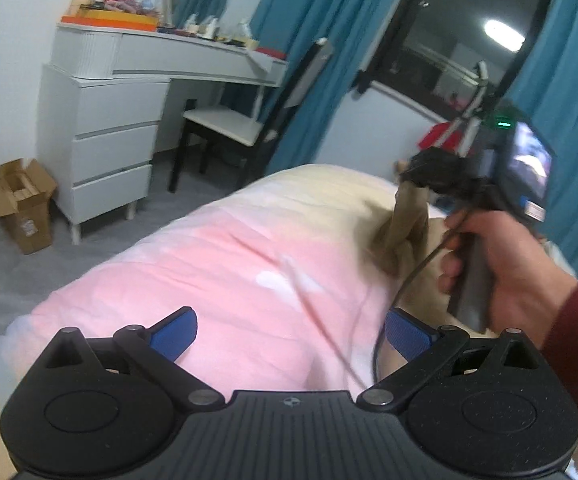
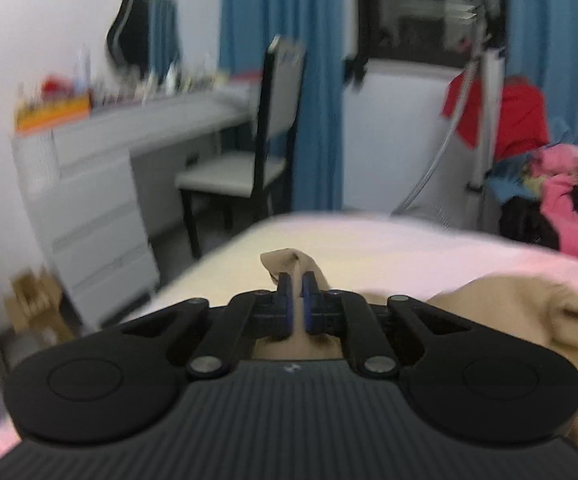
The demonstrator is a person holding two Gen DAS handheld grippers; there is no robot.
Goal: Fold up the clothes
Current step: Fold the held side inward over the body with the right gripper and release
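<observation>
Two grippers over the pink bed [image 1: 217, 264]. R gripper [image 2: 297, 294] is pinched tight on a fold of the tan garment [image 2: 501, 320], lifting it off the bed toward the far edge; rest lies bunched at the right side. L gripper [image 1: 289, 330] hangs spread wide, nothing btwn its pads. Person's hand [image 1: 505, 264] holds R handle.

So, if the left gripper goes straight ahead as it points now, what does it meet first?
Most likely the pink bedcover. The left gripper is open and empty, and the cover rises directly ahead of it. The tan garment held by the right gripper lies off to the right, though depth is unclear.
</observation>
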